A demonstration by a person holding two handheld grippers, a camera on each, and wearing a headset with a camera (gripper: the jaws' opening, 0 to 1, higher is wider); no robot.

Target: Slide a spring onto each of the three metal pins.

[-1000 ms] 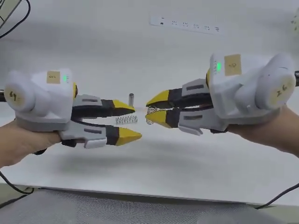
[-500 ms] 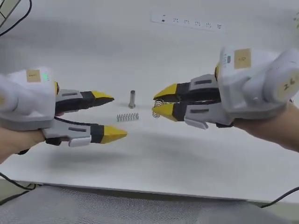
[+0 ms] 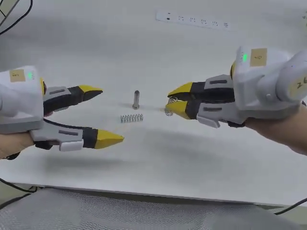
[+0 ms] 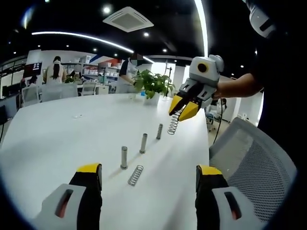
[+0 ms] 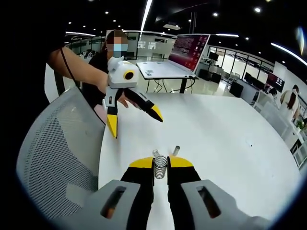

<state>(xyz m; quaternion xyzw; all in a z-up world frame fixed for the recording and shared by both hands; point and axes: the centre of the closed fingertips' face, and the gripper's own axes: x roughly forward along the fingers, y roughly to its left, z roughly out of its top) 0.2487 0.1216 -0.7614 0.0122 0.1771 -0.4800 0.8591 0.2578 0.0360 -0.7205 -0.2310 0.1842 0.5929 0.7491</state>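
Yellow-tipped left hand-held gripper (image 3: 111, 114) is nearest, jaws wide apart and empty. A loose spring (image 3: 131, 118) lies flat on the desk (image 3: 192, 158), just in front of the upright pin (image 3: 136, 99). The right hand-held gripper (image 3: 169, 101) clamps the held spring (image 4: 173, 122), axis near vertical, to the pin's right. Likely next move: shift left, then go down.

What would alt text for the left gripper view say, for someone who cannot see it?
The yellow-tipped right hand-held gripper holds a small coiled metal spring above a white table, where short upright metal pins stand in a row. A loose metal spring lies beside the nearest pin, ahead of the left hand-held gripper's open yellow-tipped jaws.
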